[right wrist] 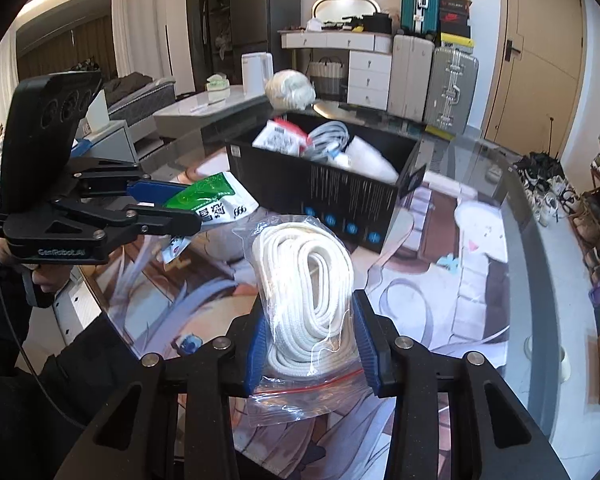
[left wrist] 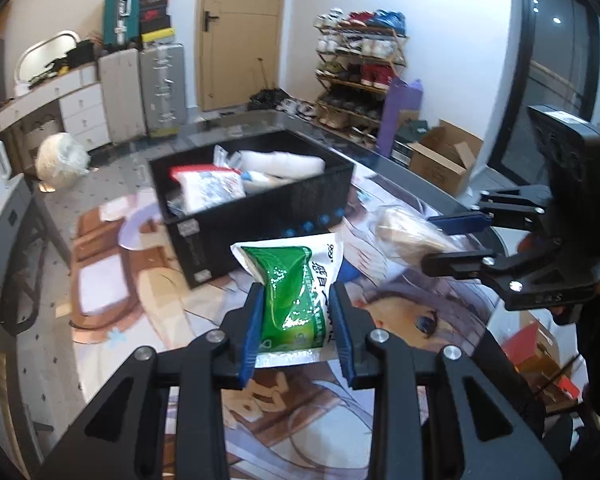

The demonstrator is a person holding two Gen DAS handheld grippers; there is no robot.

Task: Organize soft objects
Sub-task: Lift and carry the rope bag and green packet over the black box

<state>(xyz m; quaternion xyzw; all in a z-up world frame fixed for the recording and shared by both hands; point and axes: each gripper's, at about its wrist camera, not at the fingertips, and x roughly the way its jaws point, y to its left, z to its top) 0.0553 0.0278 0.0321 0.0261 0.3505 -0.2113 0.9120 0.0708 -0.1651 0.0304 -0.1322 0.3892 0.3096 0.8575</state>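
My left gripper [left wrist: 298, 300] is shut on a green and white packet [left wrist: 296, 296] and holds it above the printed table mat, just in front of the black box [left wrist: 260, 220]. The same packet [right wrist: 208, 200] and left gripper [right wrist: 168, 208] show at the left of the right wrist view. My right gripper [right wrist: 308, 320] is shut on a clear zip bag of coiled white rope [right wrist: 308, 292], held above the mat near the box [right wrist: 340, 204]. The right gripper [left wrist: 452, 240] and its bag [left wrist: 408, 232] show at the right of the left wrist view. The box holds several soft packets.
The glass table carries a printed anime mat [left wrist: 140, 300]. Suitcases [left wrist: 160, 88], a white drawer unit [left wrist: 80, 108] and a shoe rack [left wrist: 360, 72] stand along the far wall. A cardboard box [left wrist: 444, 160] sits on the floor to the right.
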